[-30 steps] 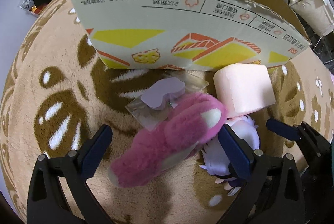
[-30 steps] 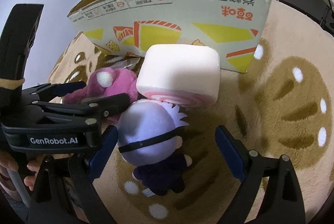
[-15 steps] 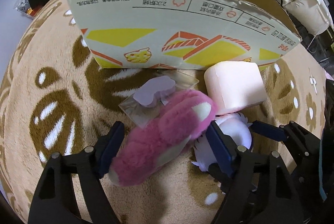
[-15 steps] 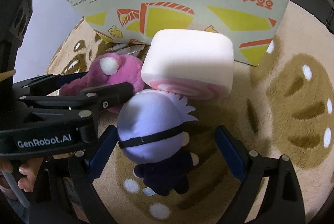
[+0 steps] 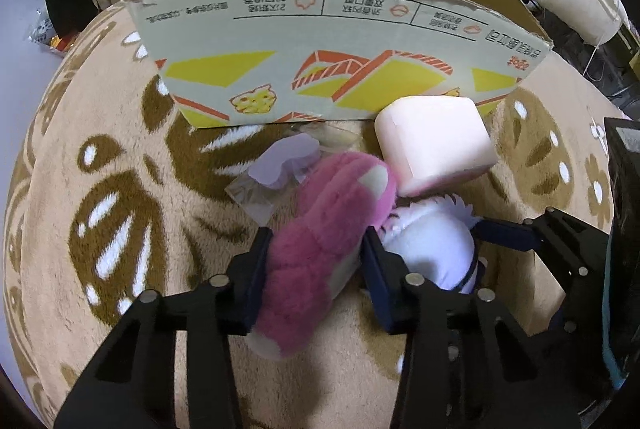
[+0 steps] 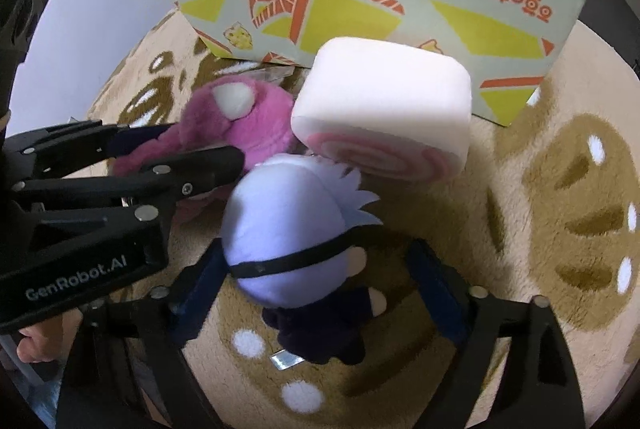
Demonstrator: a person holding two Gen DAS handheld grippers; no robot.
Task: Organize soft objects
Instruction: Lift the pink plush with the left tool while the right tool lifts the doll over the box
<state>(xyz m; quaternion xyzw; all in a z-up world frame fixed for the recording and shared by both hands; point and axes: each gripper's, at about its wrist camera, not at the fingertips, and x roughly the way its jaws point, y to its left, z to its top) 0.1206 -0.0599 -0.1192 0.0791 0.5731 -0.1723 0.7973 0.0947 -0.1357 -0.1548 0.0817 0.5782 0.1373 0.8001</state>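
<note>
Toys are still lying on the fluffy tan rug point(image 5: 100, 157), so nothing is seen put away yet in the big open cardboard box point(image 5: 332, 69). The fuzzy pink plush toy point(image 5: 320, 245) is being squeezed by the left gripper point(image 5: 314, 249), whose jaws are pressing its sides. The small doll with pale purple hair point(image 6: 288, 225) is being straddled by the right gripper point(image 6: 316, 277), whose jaws are wide and not touching it. The soft pink roll-cake cushion point(image 6: 384, 105) and the flat purple shape in clear wrap point(image 5: 280, 165) are being left beside the box. All four probably need moving.
</note>
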